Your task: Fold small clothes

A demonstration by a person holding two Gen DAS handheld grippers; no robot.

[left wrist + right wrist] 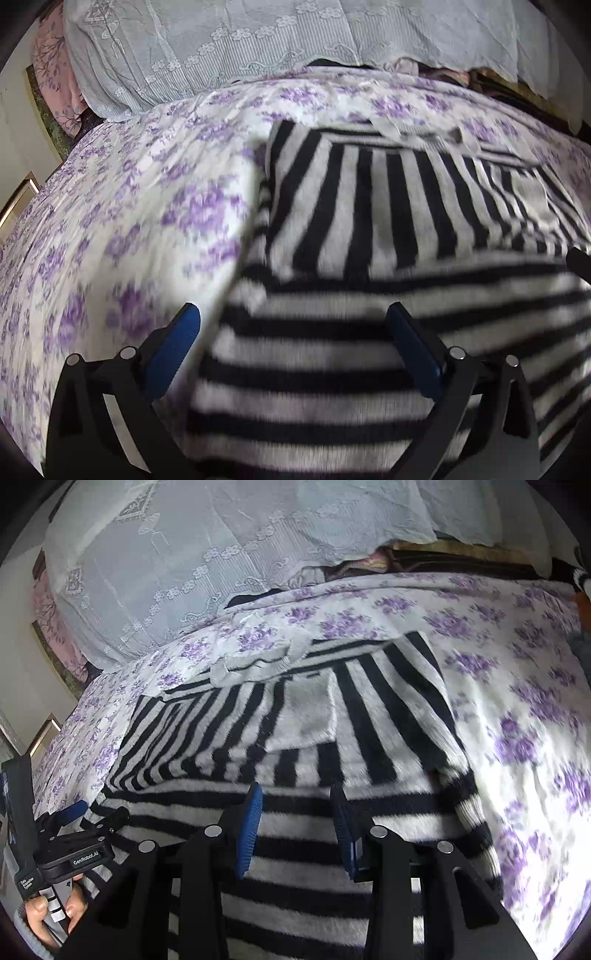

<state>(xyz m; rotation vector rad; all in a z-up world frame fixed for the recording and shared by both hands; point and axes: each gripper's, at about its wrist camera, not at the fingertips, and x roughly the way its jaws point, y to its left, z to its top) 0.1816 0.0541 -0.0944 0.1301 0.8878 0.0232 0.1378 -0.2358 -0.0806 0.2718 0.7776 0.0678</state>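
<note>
A black-and-white striped knit garment point(388, 206) point(280, 746) lies flat on a bed sheet with purple flowers point(122, 221) point(517, 686). Its pale collar point(255, 664) is at the far end. The near part shows crosswise stripes and the far part lengthwise stripes. My left gripper point(293, 314) stands wide open above the garment's near left edge, nothing between its blue pads. My right gripper point(295, 794) hovers over the garment's near part, its blue pads apart with only the cloth beneath them. The left gripper point(74, 812) also shows at the left edge of the right wrist view, held by a hand point(55, 912).
A white lace cover point(221, 55) point(184, 572) drapes a pile at the back of the bed. Dark and brown fabrics point(443, 561) peek out under it. Pink flowered cloth point(51, 74) hangs at the far left. The bed's left edge point(55, 173) drops off beside a framed object point(18, 199).
</note>
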